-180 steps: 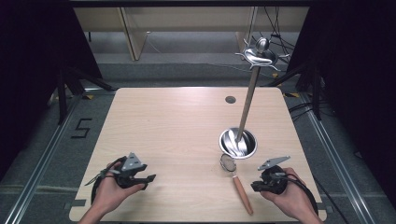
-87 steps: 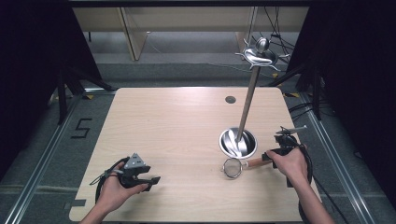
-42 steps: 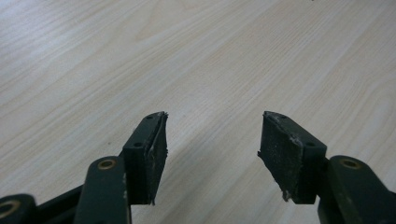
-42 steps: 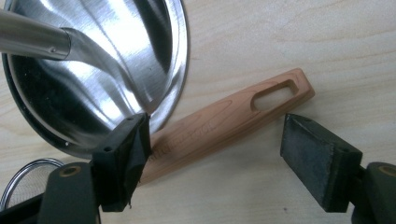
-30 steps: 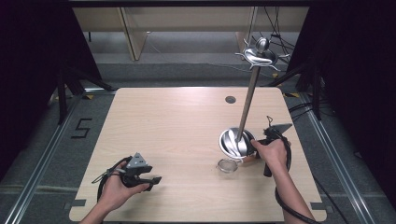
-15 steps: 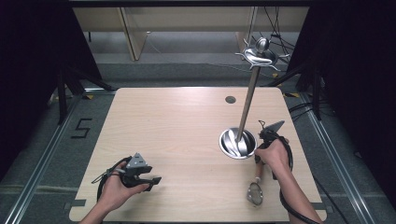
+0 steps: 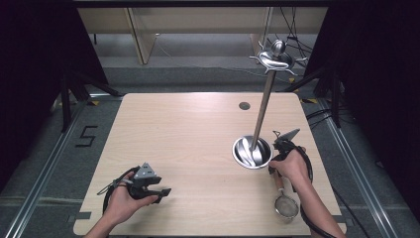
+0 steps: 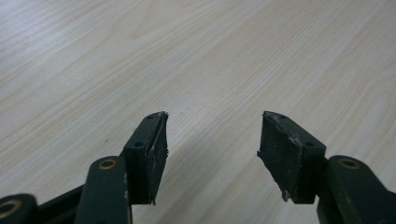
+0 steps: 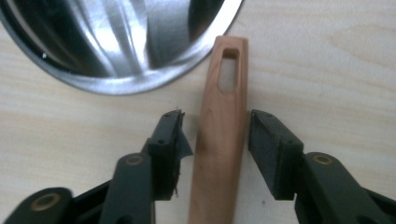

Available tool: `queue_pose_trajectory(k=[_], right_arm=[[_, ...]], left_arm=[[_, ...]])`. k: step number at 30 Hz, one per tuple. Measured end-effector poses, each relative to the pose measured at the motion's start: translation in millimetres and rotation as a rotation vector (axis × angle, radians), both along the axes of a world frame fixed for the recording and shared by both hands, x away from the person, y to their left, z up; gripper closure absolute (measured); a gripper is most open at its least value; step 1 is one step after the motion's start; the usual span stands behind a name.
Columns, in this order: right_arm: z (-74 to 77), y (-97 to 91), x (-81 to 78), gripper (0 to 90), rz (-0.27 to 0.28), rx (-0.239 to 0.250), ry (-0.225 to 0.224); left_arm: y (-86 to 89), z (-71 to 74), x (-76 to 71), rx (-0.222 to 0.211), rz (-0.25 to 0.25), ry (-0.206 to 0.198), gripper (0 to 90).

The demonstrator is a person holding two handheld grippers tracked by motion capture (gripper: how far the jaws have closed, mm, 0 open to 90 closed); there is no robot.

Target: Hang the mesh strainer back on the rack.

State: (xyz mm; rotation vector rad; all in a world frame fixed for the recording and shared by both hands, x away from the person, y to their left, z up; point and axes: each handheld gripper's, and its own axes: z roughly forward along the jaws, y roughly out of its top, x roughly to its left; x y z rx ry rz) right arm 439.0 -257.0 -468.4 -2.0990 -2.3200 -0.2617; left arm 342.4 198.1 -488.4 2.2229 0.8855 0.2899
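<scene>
A small mesh strainer [image 7: 287,206] with a wooden handle [image 7: 279,182] lies flat on the table at the front right, its mesh head nearest the front edge. The handle's slotted end [image 9: 229,70] almost touches the steel bowl base [image 7: 252,152] of a tall metal stand. My right gripper [image 7: 275,171] straddles the handle [image 9: 219,154]. Its jaws have just been opening and now stand open, a gap showing on the left, the right pad close to the wood. My left gripper [image 7: 166,192] rests open near the front left with only bare wood between its pads [image 8: 154,149].
The stand's pole rises from the bowl rim [image 9: 116,86] to a hooked top [image 7: 275,58] above the table's far edge. A round cable hole [image 7: 244,105] sits at the back. The wooden tabletop [image 7: 188,134] has dark floor around it.
The strainer's mesh head has swung from beside the bowl to the front edge. The right jaws now stand apart around the handle. The left hand has not moved.
</scene>
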Motion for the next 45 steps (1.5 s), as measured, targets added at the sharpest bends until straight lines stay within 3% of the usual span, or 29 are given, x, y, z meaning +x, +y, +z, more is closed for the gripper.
queue_pose_trajectory(k=[1,2,4,5,9,12,13,14,15,17,19,20,23,24,25,26,27,28,29,30,31,32,34,37,38,39,40,41,45], right_arm=[[1.1,1.6,-0.9,54.0,-0.030,0.022,0.000],[1.7,-1.6,-2.8,54.4,0.005,0.008,0.017],[3.2,1.9,-8.2,54.9,-0.031,0.023,0.036],[0.9,1.9,-12.2,55.0,-0.015,0.016,0.018],[4.5,2.9,-22.0,56.9,-0.043,0.025,0.063],[3.3,0.7,-28.8,58.1,-0.020,0.008,0.076],[1.5,-0.4,-30.8,58.9,-0.009,0.016,0.059],[1.7,-0.5,-31.6,59.5,-0.011,0.017,0.068],[3.2,-1.3,-32.2,60.1,-0.009,0.010,0.105],[0.7,-2.8,-32.8,62.5,0.017,0.007,0.074],[0.1,-2.7,-33.1,64.6,0.029,0.004,0.084],[-1.7,-2.1,-33.5,66.1,0.025,-0.004,0.069],[-0.4,-0.8,-34.0,66.5,0.033,-0.001,0.076],[-1.8,-1.9,-34.7,66.6,0.054,-0.015,0.058],[-1.6,-2.6,-34.9,66.8,0.058,-0.023,0.058],[-0.1,-1.4,-34.8,67.0,0.029,-0.019,0.066],[-1.9,-5.3,-35.5,67.2,0.076,-0.018,0.054],[2.2,-5.7,-34.8,67.6,0.061,0.016,0.106],[2.5,-3.6,-36.8,68.6,0.027,0.023,0.092],[2.1,-4.5,-37.5,68.9,0.043,-0.015,0.046],[2.0,-4.8,-39.0,68.9,0.056,-0.013,0.025],[2.8,-7.2,-40.0,68.9,0.076,-0.012,0.023],[2.2,-8.8,-42.3,69.0,0.095,-0.014,0.007],[2.8,-9.0,-46.6,69.0,0.085,0.025,-0.019],[3.8,-10.5,-47.4,69.0,0.098,0.016,-0.021],[4.4,-10.5,-48.9,69.1,0.093,0.027,-0.043],[3.8,-14.4,-48.8,69.1,0.137,0.003,-0.075],[5.6,-15.9,-49.9,69.1,0.147,0.017,-0.085],[11.8,-20.0,-57.1,69.1,0.148,0.046,-0.154]], left_arm=[[0.5,0.0,0.8,0.007,-0.003,-0.008,40.9],[0.1,-0.3,0.5,0.001,0.003,-0.004,40.9],[0.3,-0.3,1.2,0.007,-0.003,-0.007,40.9],[0.0,-0.2,1.0,0.005,-0.001,-0.006,40.9],[-0.5,-0.2,-0.5,-0.004,0.002,0.007,40.8],[0.1,-0.3,1.2,0.009,-0.004,-0.006,40.8],[-0.7,-0.5,0.3,0.000,0.002,0.000,40.8],[-0.9,-0.3,-0.3,-0.002,-0.001,0.010,40.8],[-1.6,-0.8,-0.5,-0.009,0.006,0.008,40.9],[-1.2,-0.6,-0.2,-0.004,0.004,0.009,40.8],[-0.4,-0.8,0.8,0.010,0.001,-0.002,40.8],[-1.7,-1.8,-0.8,-0.009,0.024,0.021,40.8],[-0.4,-1.0,0.9,0.009,-0.002,-0.001,40.8],[-1.6,-1.7,-0.8,-0.008,0.020,0.022,40.8],[-1.6,-1.6,-0.9,-0.009,0.021,0.020,40.8],[-0.3,-0.9,0.6,0.006,0.001,-0.001,40.8],[-0.3,-1.0,0.7,0.007,0.001,-0.003,40.8],[-1.6,-1.9,-1.0,-0.011,0.024,0.020,40.8],[-1.8,-1.9,-1.2,-0.014,0.025,0.021,40.8],[-1.8,-1.8,-1.1,-0.013,0.024,0.020,40.9],[-1.8,-1.8,-1.0,-0.013,0.024,0.022,40.8],[-0.3,-1.0,0.8,0.007,-0.003,0.002,40.9],[-0.5,-1.2,0.8,0.006,0.003,0.000,40.9],[-0.3,-1.5,1.4,0.010,-0.002,0.000,40.8],[-0.6,-1.7,1.2,0.008,0.000,0.002,40.9],[-0.5,-1.7,1.4,0.010,-0.003,0.002,40.9],[-0.9,-1.8,0.9,0.004,0.001,0.005,40.9],[-1.2,-1.7,0.2,-0.002,0.001,0.015,40.9],[-0.5,-1.9,1.3,0.009,0.001,0.001,40.8]])
